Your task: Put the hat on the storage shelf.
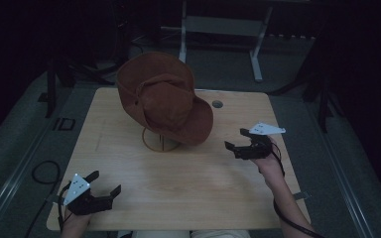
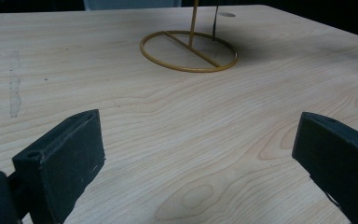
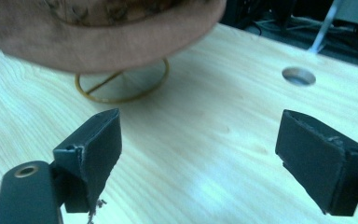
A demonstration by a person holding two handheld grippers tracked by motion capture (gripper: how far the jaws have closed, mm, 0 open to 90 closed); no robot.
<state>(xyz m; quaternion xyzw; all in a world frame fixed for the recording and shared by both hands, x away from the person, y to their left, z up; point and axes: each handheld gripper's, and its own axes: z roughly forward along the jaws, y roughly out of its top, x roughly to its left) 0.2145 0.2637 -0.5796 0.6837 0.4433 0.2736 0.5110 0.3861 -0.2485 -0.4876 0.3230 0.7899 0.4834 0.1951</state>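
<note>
Brown hat (image 1: 164, 96) perched tilted on a gold wire stand (image 1: 159, 143) near the middle of the wooden table (image 1: 129, 173), brim drooping toward the right side. Left gripper (image 1: 105, 184) low at the near left edge, jaws spread wide, empty, well apart from the stand's ring base (image 2: 189, 51). Right gripper (image 1: 234, 141) just off the table at right, jaws spread wide, empty, aimed at the hat brim (image 3: 98, 42), near but not touching. Round hole (image 3: 299, 76) in the tabletop beyond the hat.
</note>
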